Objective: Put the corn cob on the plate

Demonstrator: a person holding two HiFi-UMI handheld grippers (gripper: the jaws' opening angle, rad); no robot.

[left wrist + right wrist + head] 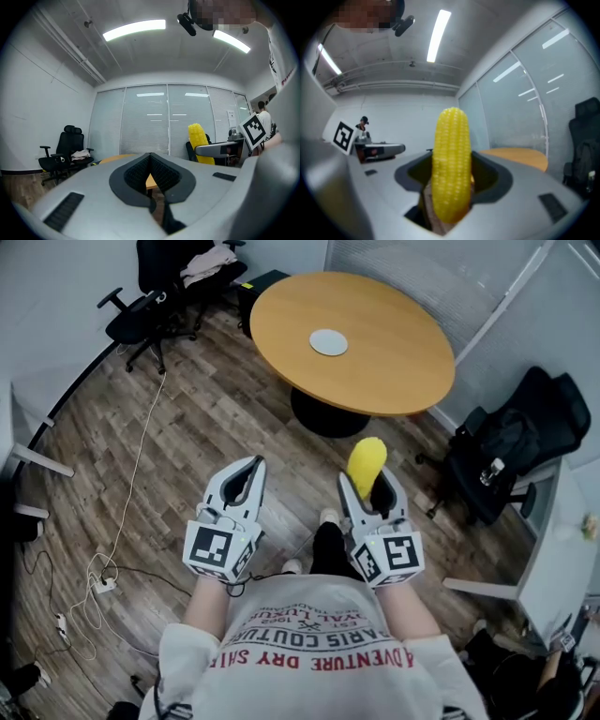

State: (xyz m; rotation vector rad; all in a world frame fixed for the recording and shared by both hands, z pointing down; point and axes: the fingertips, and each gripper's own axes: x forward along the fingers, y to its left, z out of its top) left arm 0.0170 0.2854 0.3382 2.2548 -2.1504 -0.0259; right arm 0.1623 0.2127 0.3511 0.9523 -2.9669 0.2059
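A yellow corn cob (366,463) stands upright in my right gripper (373,491), whose jaws are shut on its lower part; the right gripper view shows the corn cob (451,168) filling the middle of the frame. My left gripper (242,486) is shut and holds nothing, its pads (151,174) meeting in the left gripper view, where the corn cob (200,140) shows to the right. A small pale round plate (328,342) lies on the round orange table (375,371), well ahead of both grippers. Both grippers hover over the wooden floor, short of the table.
A black office chair (150,306) with clothes on it stands at the far left. Another black chair (511,451) stands right of the table. A white cable and power strip (98,582) lie on the floor at left. White desks edge the room on both sides.
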